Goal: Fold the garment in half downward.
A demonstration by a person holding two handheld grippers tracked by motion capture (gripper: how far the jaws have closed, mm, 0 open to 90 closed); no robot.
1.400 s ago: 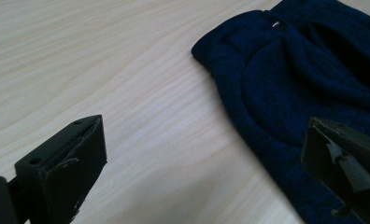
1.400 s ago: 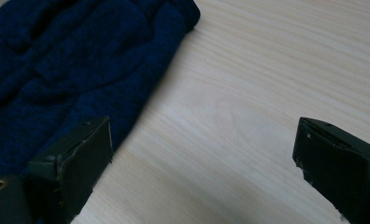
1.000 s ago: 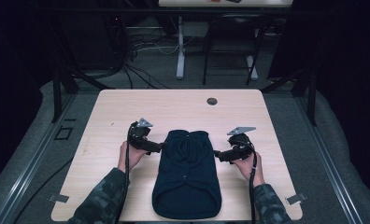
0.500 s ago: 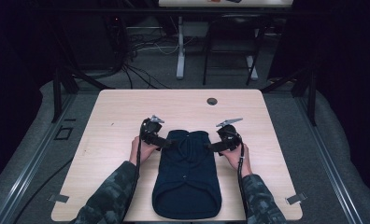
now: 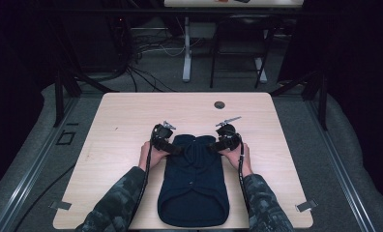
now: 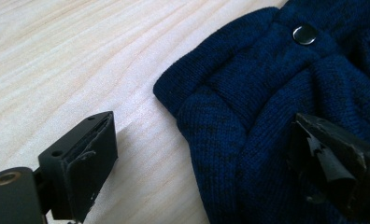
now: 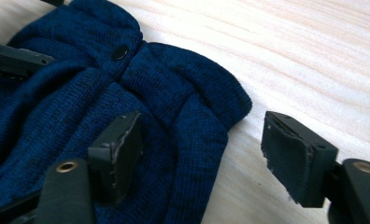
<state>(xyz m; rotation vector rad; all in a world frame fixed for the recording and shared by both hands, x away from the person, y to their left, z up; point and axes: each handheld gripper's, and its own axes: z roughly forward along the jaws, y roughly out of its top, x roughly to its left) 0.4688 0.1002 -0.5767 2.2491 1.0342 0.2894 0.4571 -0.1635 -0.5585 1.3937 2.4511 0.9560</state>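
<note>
A dark blue knitted garment lies flat on the wooden table, its folded top edge towards the far side. My left gripper is open at the garment's upper left corner: one jaw rests on the knit, the other on bare wood beside it. My right gripper is open at the upper right corner, likewise straddling the edge. A metal snap button sits near the collar, and the snap button also appears in the right gripper view. Nothing is clamped.
A small dark round disc lies on the table's far side. A person's camouflage sleeves come in from the bottom. Cables and metal stand legs cover the floor beyond the table.
Both grippers moved inward and forward from the garment's sides to its two upper corners, and now straddle its edges.
</note>
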